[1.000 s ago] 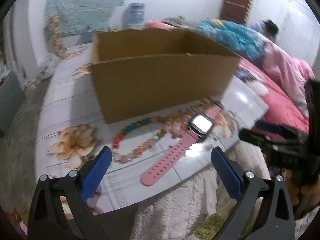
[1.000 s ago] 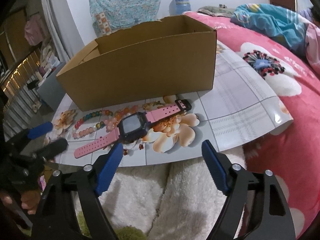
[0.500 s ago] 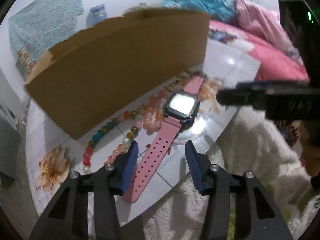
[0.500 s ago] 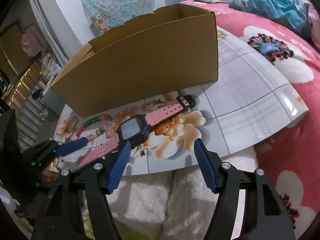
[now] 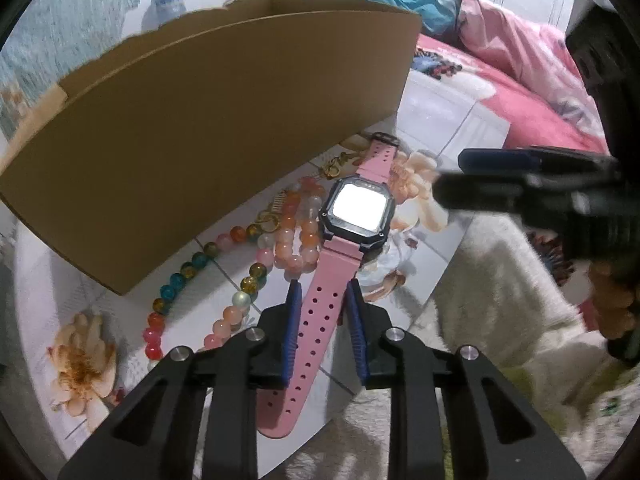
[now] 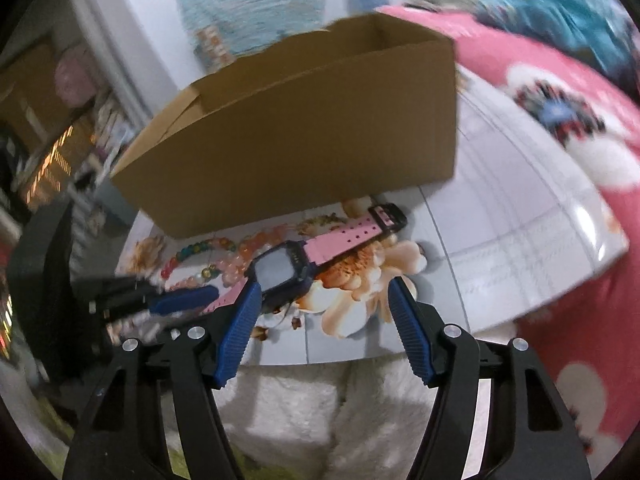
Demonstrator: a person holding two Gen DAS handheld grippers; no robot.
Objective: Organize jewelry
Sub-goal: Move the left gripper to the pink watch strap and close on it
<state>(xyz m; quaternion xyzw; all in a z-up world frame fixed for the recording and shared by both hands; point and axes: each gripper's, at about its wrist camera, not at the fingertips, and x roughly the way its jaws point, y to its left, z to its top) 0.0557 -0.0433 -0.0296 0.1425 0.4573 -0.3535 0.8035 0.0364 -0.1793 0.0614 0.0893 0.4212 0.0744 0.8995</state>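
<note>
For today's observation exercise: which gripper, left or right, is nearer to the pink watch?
Left. The left gripper is closing with the pink watch strap between its fingers. The right gripper hangs open just short of the watch face, nothing between its fingers.

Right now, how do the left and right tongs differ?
The left tongs are closing around the pink watch strap; the right tongs stand wide with nothing between them. The left reach over the mat; the right hover at its near edge. Both have blue pads.
</note>
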